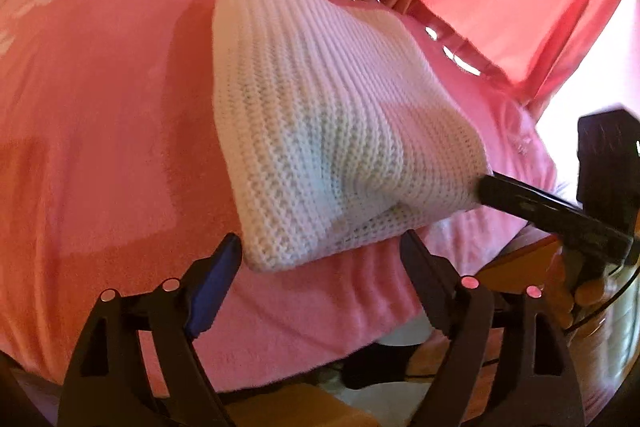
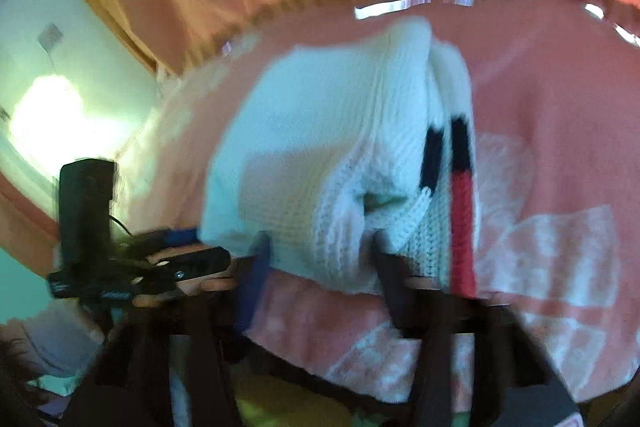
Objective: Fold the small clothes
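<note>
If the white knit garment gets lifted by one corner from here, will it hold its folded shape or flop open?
The white knit garment would probably sag and unfold: its chunky knit looks soft, with layers already gaping along the near edge in the right wrist view. It seems light but bulky. The pink towel beneath looks fuzzy, so pushing may drag rather than slide.

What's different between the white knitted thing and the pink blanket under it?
The white knit is a folded bundle; the pink blanket lies spread out. The knit is ribbed, with black and red stripes; the blanket is fuzzy, with pale patches. Both are soft fabric.
</note>
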Demonstrator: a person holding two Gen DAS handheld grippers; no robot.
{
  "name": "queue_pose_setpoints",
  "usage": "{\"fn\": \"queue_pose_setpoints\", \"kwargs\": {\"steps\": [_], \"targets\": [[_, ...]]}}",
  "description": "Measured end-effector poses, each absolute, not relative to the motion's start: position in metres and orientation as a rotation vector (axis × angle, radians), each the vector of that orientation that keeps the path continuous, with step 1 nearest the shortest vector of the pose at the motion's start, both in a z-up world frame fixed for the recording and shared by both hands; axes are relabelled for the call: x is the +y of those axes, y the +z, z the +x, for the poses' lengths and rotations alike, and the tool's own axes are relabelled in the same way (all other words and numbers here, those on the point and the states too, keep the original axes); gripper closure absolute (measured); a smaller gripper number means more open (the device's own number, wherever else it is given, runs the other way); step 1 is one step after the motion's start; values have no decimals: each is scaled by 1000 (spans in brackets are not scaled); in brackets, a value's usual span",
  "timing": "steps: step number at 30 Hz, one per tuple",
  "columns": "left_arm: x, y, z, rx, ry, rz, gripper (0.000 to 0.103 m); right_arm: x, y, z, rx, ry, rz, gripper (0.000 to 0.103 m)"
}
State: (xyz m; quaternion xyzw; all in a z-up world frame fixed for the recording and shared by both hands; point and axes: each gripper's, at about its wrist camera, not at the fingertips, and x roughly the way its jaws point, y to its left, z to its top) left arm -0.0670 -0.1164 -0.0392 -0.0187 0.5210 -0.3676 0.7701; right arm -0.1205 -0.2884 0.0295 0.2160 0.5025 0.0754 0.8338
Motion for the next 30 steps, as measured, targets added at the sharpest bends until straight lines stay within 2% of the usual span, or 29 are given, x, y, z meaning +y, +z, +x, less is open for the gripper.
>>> {"fn": "queue_pose_setpoints", "kwargs": {"steps": [2, 3, 4, 5, 6, 7, 10, 11, 12, 15, 17, 19, 20, 21, 24, 26, 29, 30], "targets": [[-123, -44, -67, 1123, -792, 43, 43, -297, 38, -122, 1027, 138, 468, 95], [-125, -47, -67, 1133, -787, 74, 60, -303, 51, -128, 979, 129, 479, 96], [-123, -49, -65, 1146, -783, 84, 69, -315, 67, -140, 921, 99, 483, 96], [-120, -51, -62, 1164, -781, 76, 71, -326, 74, -148, 895, 64, 496, 96], [-116, -55, -58, 1194, -774, 59, 77, -336, 68, -152, 920, 25, 495, 96], [-113, -59, -54, 1214, -774, 26, 79, -340, 53, -150, 980, -19, 473, 96], [-116, -59, -53, 1208, -785, 55, 77, -344, -5, -143, 1203, -66, 487, 93], [-117, -59, -54, 1204, -785, 71, 77, -342, -3, -143, 1196, -68, 462, 92], [-117, -58, -55, 1205, -784, 82, 77, -339, 3, -143, 1180, -73, 433, 86], [-114, -38, -59, 1186, -807, 80, 77, -347, 27, -155, 1104, -47, 495, 82], [-109, -22, -59, 1159, -821, 62, 72, -354, 41, -163, 1057, -39, 530, 78], [-104, 1, -56, 1118, -840, 17, 56, -361, 61, -164, 996, -35, 532, 58], [-98, 8, -55, 1098, -837, 2, 52, -363, 68, -159, 976, -25, 526, 55], [-98, 21, -48, 1065, -825, -22, 45, -364, 74, -150, 963, -20, 512, 55], [-112, 47, -28, 1006, -813, -38, 42, -356, 76, -108, 986, -12, 457, 55], [-128, 57, -14, 970, -789, -30, 31, -360, 65, -86, 1021, -10, 448, 55], [-150, 42, 14, 985, -739, 24, 29, -365, 39, -54, 1092, -14, 452, 55], [-154, 34, 19, 997, -722, 35, 29, -365, 32, -49, 1112, -17, 453, 67]]}}
